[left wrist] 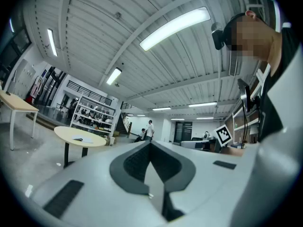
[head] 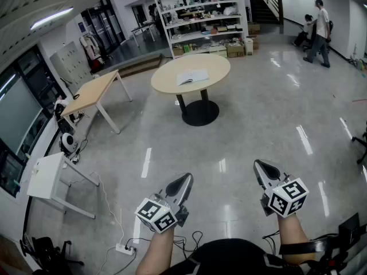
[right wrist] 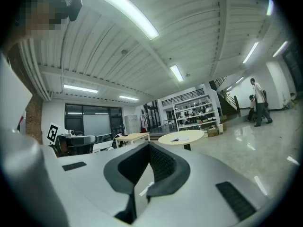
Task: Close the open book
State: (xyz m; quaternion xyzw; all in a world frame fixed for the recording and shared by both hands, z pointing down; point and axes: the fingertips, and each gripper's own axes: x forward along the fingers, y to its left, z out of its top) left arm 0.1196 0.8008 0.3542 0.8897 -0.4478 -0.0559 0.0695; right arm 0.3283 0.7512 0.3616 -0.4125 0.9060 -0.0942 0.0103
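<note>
The grey-jawed left gripper (head: 183,181) is held low and level, its jaws pressed together on nothing, probably just being carried toward the work. Well ahead, the open white book (head: 192,77) lies flat on the round pale wooden table (head: 166,86), out of reach. The right gripper (head: 259,166) is likewise closed and empty.

Open floor (head: 246,142) is left up to the round surface (head: 218,67); the open book (head: 192,77) is ringed by bare top. A rectangular table (head: 92,93) is set well off the left edge.

Your white open book (head: 192,76) is lying flat, pages up, mid-top on the far round table (head: 216,67).
</note>
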